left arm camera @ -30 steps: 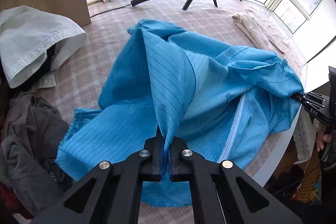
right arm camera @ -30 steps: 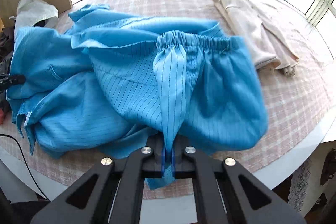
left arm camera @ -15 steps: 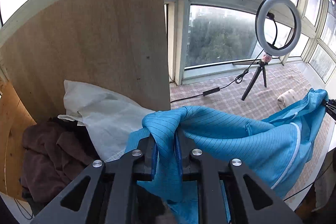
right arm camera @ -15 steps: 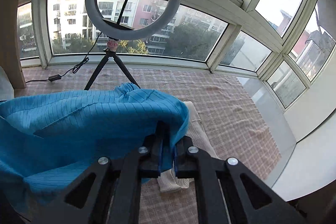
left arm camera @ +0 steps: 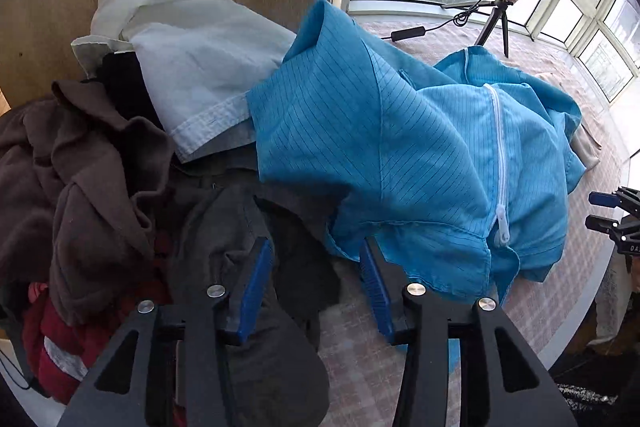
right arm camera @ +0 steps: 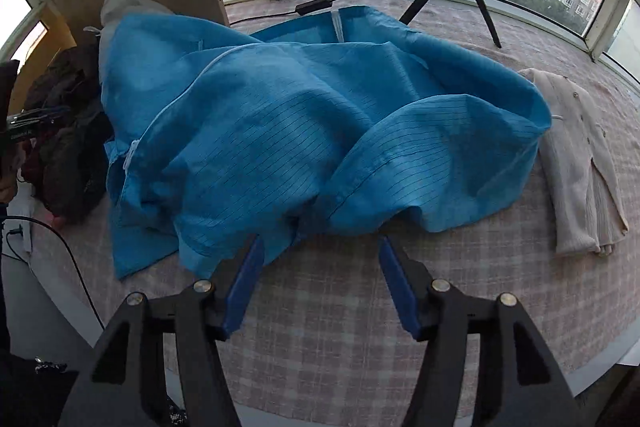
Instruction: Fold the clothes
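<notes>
Released blue garment (right arm camera: 304,131) beyond spread fingers (right arm camera: 244,283)

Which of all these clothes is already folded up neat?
The cream cardigan, lying flat in a tidy rectangle beside the blue jacket. The jacket is rumpled, and the brown, white and red clothes are just heaped.

only partial letters "da" on the right tool (left arm camera: 614,219), otherwise illegible
</notes>
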### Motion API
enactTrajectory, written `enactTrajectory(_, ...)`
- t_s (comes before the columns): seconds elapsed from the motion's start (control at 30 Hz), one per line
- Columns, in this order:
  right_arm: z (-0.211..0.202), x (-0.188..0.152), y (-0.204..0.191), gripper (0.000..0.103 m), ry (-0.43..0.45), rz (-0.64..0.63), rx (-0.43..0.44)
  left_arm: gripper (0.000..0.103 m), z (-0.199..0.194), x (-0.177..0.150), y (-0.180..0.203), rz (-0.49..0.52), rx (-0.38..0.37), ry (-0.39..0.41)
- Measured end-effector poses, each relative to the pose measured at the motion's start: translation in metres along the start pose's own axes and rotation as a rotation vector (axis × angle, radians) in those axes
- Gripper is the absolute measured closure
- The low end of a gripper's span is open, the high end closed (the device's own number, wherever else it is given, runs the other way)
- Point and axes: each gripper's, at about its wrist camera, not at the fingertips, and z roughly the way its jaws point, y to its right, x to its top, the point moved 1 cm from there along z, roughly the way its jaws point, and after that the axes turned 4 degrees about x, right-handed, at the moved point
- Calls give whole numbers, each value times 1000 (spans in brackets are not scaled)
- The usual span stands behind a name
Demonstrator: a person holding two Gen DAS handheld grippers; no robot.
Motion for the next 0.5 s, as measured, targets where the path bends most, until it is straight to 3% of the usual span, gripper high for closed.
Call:
enactTrajectory(0.13,38,-20,-73,44,-57,-121,94,59,33,12,13,8,-53,-40)
enactTrajectory(0.27,67,-12,-82,44,-61,-132,30,61,60,37,30,7,-132,-51)
enactTrajectory(0.3,72,-10,-82,44,-56,-132,14,64,65,42,34,1,-150,-56)
enactTrajectory(0.33,77,-9,-81,44,-55,-128,14,87,69,47,37,-1,-156,-64)
enactTrajectory(0.37,79,-8,-79,55,-58,-117,33,102,73,52,41,-4,-161,-73)
enactTrajectory(0.4,81,-6,-76,71,-62,-102,58,102,73,56,43,-8,-165,-71)
enactTrajectory(0.43,83,-4,-73,100,-66,-87,83,102,69,58,45,-16,-167,-57)
enactTrajectory(0.5,69,2,-61,100,-28,-27,120,103,45,60,45,-21,-174,0)
